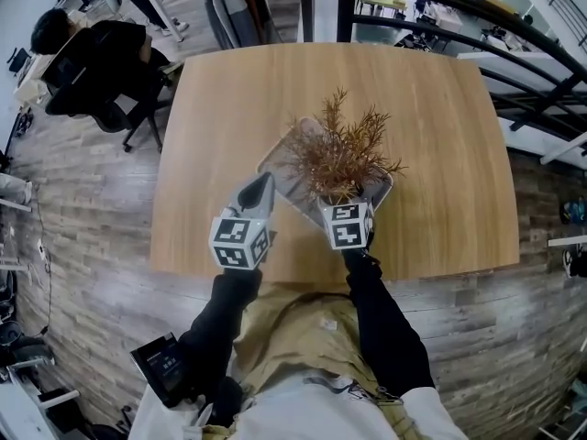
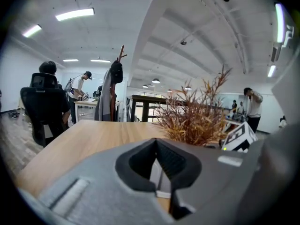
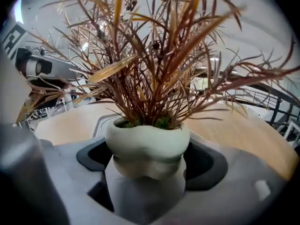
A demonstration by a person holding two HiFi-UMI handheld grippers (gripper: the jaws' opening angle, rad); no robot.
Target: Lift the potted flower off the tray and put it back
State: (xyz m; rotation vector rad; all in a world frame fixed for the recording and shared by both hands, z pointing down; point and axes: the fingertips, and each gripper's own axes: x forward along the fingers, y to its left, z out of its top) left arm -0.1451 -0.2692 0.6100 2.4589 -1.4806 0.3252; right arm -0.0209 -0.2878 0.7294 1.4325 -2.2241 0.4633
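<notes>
R tongs (image 3: pixel 149 162) clamped wide on potted flower (image 3: pixel 147 144) over tray (image 1: pixel 272 166) on desk (image 1: pixel 440 145), L tongs (image 2: pixel 157 149) shut, empty; pot prob. light, rigid, smooth, chippable: hold pot body, not fronds.

The potted flower (image 3: pixel 147 142), a lumpy pale-green pot of spiky rust-brown foliage, stands upright over the grey tray (image 1: pixel 278 168); whether it touches is unclear. The tray lies askew by the near edge of the table (image 1: pixel 440 108), around its middle.
</notes>
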